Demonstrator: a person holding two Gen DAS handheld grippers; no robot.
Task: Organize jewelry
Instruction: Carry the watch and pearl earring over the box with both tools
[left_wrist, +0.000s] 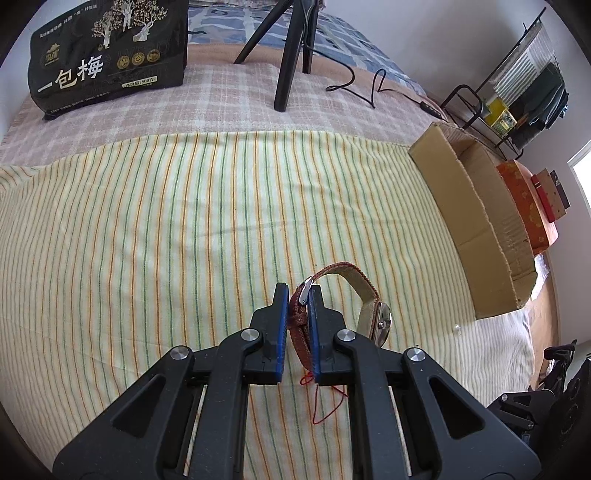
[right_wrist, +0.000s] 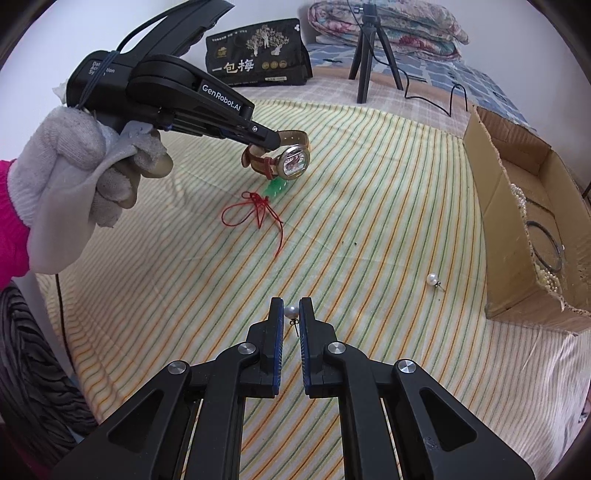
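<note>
Watch (right_wrist: 291, 162): round metal case, pale dial with a reddish motif, reddish-brown woven strap with a tan inner lining and a silver buckle. We see it held by the left gripper (left_wrist: 299, 295), whose blue pads are closed on the buckle end of the strap; the case hangs to the right of the fingers, lifted clear of the striped cloth (left_wrist: 147, 240). In the right wrist view the watch hangs directly above a green pendant (right_wrist: 276, 189) tied to a red cord (right_wrist: 255, 212), which lies loose on the cloth; whether watch and pendant touch we cannot tell.

Pearl earring (right_wrist: 291, 312): small white bead with a thin post pointing down. The right gripper (right_wrist: 291, 314) has it pinched at the fingertips, jaws narrow, the bead between the two pads. A second pearl earring (right_wrist: 432, 279) lies on the cloth to the right, near the cardboard box (right_wrist: 491, 206) but apart from it.

Box contents visible: a pearl strand (right_wrist: 524, 206) along the near wall and a dark bangle (right_wrist: 546, 247) on the floor of the box.

A white-gloved hand (right_wrist: 81, 162) grips the left tool's handle.
</note>
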